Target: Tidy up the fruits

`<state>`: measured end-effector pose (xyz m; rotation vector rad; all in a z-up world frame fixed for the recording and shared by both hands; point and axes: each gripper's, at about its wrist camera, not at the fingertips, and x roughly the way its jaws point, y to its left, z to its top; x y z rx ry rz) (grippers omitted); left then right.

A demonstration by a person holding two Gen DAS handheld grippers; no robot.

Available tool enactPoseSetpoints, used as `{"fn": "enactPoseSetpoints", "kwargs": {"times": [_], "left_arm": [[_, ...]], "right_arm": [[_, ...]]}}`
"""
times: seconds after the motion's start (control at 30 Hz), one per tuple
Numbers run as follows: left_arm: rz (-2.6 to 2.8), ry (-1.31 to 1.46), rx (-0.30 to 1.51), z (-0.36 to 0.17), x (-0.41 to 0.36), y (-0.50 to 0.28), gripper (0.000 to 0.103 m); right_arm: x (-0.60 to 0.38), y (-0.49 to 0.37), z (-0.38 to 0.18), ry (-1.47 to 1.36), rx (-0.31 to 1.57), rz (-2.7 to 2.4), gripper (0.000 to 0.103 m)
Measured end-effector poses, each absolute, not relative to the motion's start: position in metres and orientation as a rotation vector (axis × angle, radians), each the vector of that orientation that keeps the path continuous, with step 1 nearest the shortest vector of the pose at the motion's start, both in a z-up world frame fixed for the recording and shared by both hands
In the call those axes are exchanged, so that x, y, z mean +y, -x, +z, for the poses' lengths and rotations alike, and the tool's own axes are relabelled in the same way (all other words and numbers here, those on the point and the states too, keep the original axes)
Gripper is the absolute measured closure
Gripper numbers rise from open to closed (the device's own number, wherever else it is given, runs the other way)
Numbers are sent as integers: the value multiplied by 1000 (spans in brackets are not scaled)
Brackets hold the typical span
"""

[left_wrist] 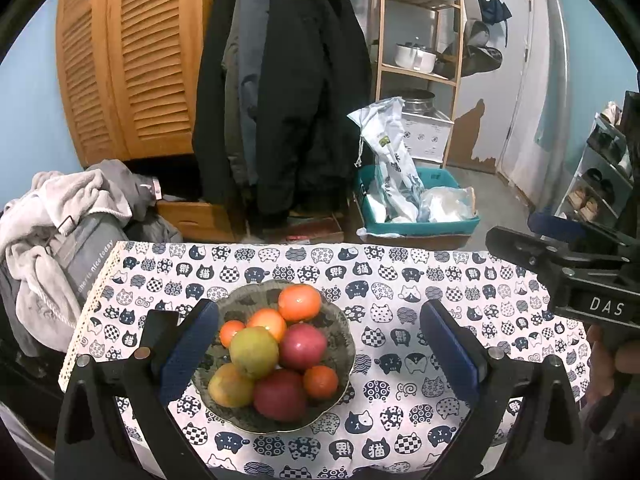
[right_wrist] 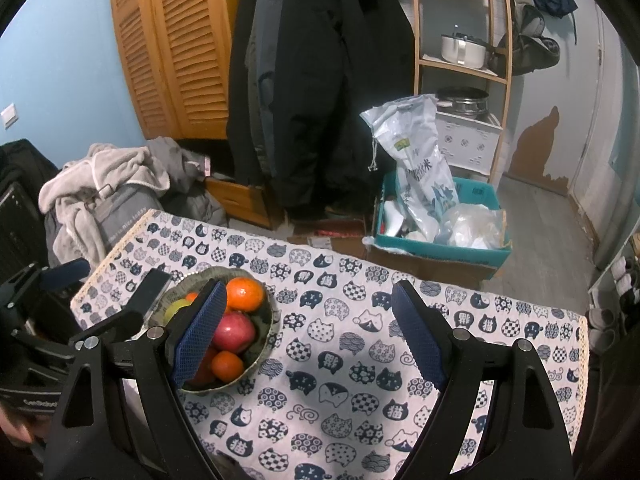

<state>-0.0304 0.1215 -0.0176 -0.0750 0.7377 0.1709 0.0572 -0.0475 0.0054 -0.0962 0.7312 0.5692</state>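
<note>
With my left gripper [left_wrist: 320,340] and right gripper [right_wrist: 308,332] both spread empty, I fear nudging the green apple [left_wrist: 254,352] topping the bowl [left_wrist: 344,360] and rolling the tangerine [left_wrist: 320,381] at its five o'clock onto the cloth [left_wrist: 440,288].

Dim, even indoor light; sharp centre, strong fisheye bending at edges.

"DAS" is printed in white on the right gripper [left_wrist: 600,304]. "nice today" is read on the grey bag [left_wrist: 86,256] beside the table's left edge.
</note>
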Motion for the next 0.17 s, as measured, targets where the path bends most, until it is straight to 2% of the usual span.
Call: {"fn": "enactPoseSetpoints", "kwargs": {"times": [0.17], "left_arm": [[169,90,742,-18,118,32,2]], "right_arm": [[-48,-57,5,96,732,567,20]]}}
